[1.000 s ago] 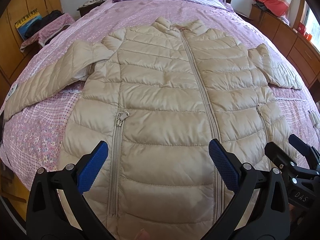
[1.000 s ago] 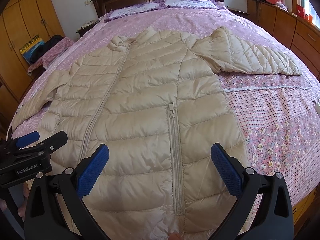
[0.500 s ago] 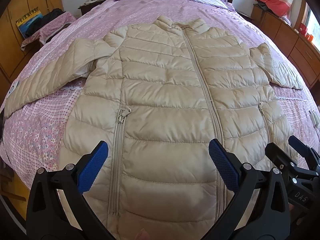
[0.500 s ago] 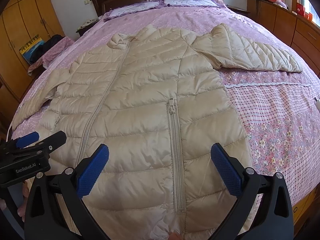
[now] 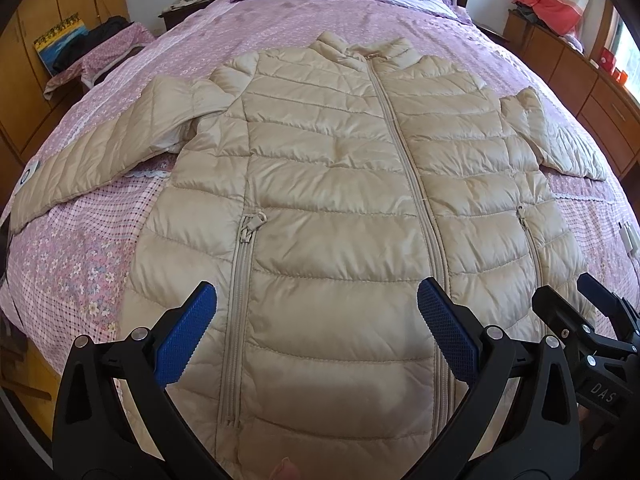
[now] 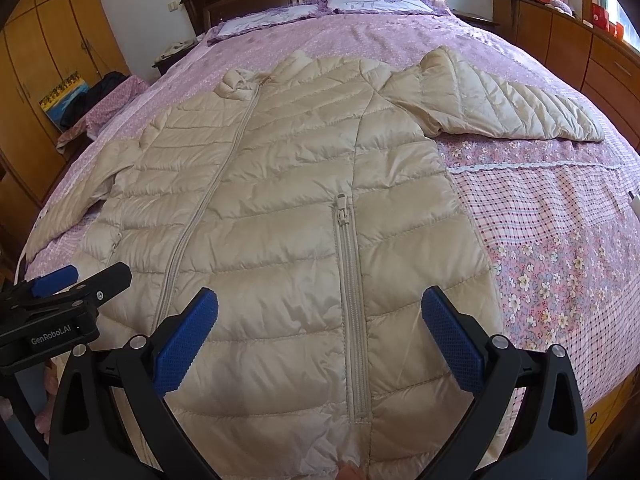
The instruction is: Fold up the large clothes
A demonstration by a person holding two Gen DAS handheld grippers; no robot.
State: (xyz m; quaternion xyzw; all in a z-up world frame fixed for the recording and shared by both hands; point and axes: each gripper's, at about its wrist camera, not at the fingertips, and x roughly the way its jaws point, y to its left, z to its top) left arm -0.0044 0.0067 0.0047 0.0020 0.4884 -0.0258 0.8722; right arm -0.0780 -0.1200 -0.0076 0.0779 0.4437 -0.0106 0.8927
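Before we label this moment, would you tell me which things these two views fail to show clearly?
- Jacket hem: both views, cut off by the bottom edge and hidden behind the open left gripper and right gripper.
- Left sleeve cuff: left wrist view, runs into the dark fisheye rim.
- Small white object on the bed: too small, partly cut off.
- Items on the side cabinet: right wrist view, tiny and distorted.

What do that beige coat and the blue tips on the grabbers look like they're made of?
The coat looks like thin, slightly glossy synthetic shell over soft filling: it shines and puffs between stitched rows. The blue pads look like rubber or soft plastic, matte with a fine dotted grip texture; which one, I can't tell.
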